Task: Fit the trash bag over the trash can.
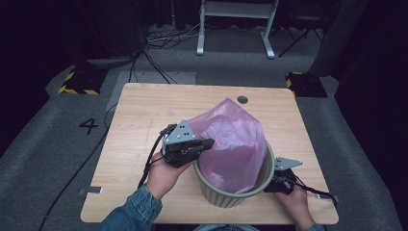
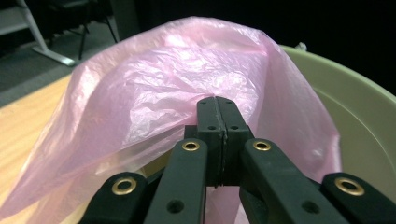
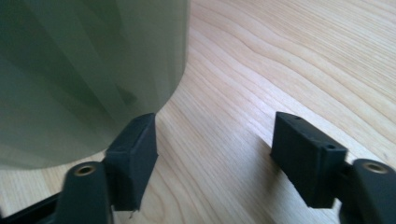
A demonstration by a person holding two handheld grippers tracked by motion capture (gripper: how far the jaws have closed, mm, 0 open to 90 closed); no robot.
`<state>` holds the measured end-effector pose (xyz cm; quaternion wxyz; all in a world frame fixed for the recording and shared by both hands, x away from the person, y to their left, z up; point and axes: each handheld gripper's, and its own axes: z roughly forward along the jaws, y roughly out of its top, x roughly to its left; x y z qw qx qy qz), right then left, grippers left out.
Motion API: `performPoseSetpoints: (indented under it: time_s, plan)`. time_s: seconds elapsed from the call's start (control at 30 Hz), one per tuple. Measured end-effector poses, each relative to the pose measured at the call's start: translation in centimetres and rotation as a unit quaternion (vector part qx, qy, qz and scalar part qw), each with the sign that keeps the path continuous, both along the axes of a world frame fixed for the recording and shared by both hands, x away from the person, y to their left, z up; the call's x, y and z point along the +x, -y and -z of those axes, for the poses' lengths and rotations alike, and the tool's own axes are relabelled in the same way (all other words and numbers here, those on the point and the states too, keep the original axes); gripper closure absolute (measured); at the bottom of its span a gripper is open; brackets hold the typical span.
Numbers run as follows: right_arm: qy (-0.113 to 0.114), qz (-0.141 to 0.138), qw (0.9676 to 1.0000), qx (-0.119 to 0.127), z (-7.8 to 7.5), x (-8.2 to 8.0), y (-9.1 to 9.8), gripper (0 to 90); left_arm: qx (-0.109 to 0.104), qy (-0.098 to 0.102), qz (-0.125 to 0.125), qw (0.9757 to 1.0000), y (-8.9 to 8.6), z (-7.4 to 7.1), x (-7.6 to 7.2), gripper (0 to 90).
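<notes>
Standing under your hands is the bench (image 1: 144, 120), a pale wood-grain top on grey carpet, with a small dark round fitting (image 1: 242, 99) near its far edge.

Next in size, the bin (image 1: 231, 195): a round, pale green, ribbed container at the near right part of the bench, upright. Its rim curves along the right of the left gripper view (image 2: 355, 93), and its ribbed wall takes up the left of the right gripper view (image 3: 88, 70).

Next, the pink bag (image 1: 231, 144): thin, translucent, crinkled plastic. Its lower part sits inside the bin, and the rest rises in a peaked tent well above the rim, leaning toward the far left. In the left gripper view it billows just beyond your jaws (image 2: 154, 84).

Next, your left tool (image 1: 204, 144), held in your left hand (image 1: 161, 178) just left of the bin, above rim height, a grey three-cornered plate on top. Its jaws are pressed together, and the left gripper view shows a fold of the pink bag pinched at their tips (image 2: 217, 112).

Next, your right tool (image 1: 269, 185), held low in your right hand (image 1: 296, 199) at the bin's near right side, by the bench surface. Its jaws stand well apart (image 3: 215, 149) with bare wood between them; one jaw lies just beside the bin's wall, and you cannot tell whether it touches.

Last, a cable trails from each tool; your denim sleeve (image 1: 132, 211) shows at the near left edge.
</notes>
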<state>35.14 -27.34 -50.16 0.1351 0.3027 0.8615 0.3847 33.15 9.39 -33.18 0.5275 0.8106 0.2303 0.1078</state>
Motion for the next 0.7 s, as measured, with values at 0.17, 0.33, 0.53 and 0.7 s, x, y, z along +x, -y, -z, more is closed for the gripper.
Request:
performPoseSetpoints:
  time_s: [0.17,0.33,0.53,0.7]
  plan:
    - [0.001,0.012,0.9997,0.023,-1.9,0.1,1.5,40.7,0.023,-0.02,0.013,0.9994,0.3,0.4,-0.1,89.3]
    - [0.022,0.03,0.9978,0.055,-5.4,0.1,3.9,39.3,0.048,-0.05,0.023,0.9973,0.6,1.1,0.3,89.2]
    - [0.05,0.033,0.9974,0.04,-8.1,-0.1,4.5,37.4,0.058,-0.051,0.03,0.9966,0.8,1.3,0.3,88.8]
    - [0.073,0.027,0.9961,0.041,-11.0,-0.4,4.5,36.7,0.064,-0.046,0.031,0.9964,1.1,1.3,0.1,83.5]
